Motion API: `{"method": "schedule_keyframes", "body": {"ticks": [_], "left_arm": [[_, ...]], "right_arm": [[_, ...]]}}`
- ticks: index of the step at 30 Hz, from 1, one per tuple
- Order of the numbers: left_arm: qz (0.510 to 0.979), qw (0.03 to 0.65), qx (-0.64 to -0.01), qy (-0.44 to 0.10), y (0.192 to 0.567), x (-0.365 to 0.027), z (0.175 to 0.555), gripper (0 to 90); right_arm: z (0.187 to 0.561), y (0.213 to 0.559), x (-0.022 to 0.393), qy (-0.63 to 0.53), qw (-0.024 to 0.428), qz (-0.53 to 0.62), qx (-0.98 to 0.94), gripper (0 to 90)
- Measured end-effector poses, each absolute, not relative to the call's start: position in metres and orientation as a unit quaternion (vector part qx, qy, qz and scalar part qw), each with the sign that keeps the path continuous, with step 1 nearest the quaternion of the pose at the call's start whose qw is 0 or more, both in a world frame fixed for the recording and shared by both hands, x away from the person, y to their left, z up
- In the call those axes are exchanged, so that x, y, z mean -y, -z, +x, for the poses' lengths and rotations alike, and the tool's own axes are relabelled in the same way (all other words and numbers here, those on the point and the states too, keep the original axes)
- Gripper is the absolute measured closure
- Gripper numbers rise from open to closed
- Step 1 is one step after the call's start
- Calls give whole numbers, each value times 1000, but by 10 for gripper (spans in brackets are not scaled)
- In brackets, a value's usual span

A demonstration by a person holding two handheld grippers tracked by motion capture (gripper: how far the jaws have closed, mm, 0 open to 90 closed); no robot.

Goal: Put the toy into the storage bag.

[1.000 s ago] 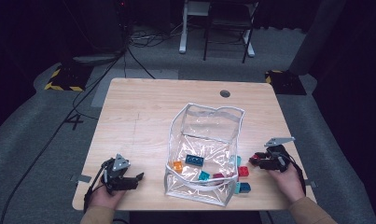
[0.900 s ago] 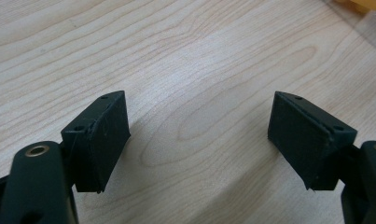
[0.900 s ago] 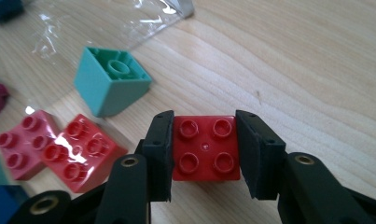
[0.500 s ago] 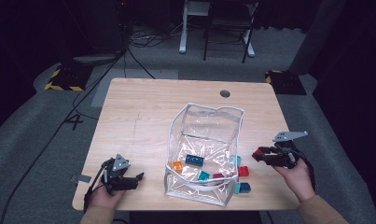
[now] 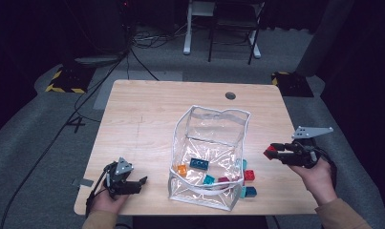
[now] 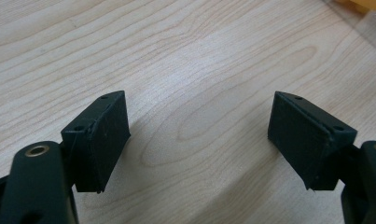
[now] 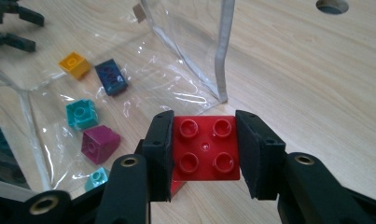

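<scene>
My right gripper [image 5: 276, 154] is shut on a red four-stud brick [image 7: 205, 149], held in the air right of the clear plastic bag [image 5: 219, 125]; the same red brick [image 5: 270, 150] shows at its tips in the high view. Inside the bag lie an orange brick [image 7: 74, 64], a dark blue brick [image 7: 111, 77], a teal brick [image 7: 81, 114] and a magenta brick [image 7: 99, 143]. A red brick [image 5: 249, 174] and a teal brick [image 5: 250, 192] lie on the table by the bag's right side. My left gripper [image 5: 137, 183] rests open near the table's front left edge, its pads [image 6: 108, 135] wide apart over bare wood.
The wooden table [image 5: 152, 114] has a round cable hole [image 5: 230, 95] at the back right. A chair and desk legs [image 5: 223, 28] stand on the floor beyond the table. Cables [image 5: 109, 71] run across the floor at the back left.
My right gripper has risen from the table surface with the red brick in it and drifted a little right. The left gripper has stayed put.
</scene>
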State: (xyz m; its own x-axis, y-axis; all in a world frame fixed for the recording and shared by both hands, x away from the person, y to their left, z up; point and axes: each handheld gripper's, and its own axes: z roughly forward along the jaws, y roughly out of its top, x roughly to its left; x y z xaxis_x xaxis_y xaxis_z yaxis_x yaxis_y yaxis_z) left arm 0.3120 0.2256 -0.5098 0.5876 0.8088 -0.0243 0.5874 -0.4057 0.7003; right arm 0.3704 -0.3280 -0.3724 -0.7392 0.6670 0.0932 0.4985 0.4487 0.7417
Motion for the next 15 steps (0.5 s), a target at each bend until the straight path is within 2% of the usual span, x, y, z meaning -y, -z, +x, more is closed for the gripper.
{"method": "schedule_keyframes", "body": {"ticks": [15], "left_arm": [[822,343,-425,-161,510,-226,312,210]], "right_arm": [[364,311,316,-422,125,307,-844,595]]}}
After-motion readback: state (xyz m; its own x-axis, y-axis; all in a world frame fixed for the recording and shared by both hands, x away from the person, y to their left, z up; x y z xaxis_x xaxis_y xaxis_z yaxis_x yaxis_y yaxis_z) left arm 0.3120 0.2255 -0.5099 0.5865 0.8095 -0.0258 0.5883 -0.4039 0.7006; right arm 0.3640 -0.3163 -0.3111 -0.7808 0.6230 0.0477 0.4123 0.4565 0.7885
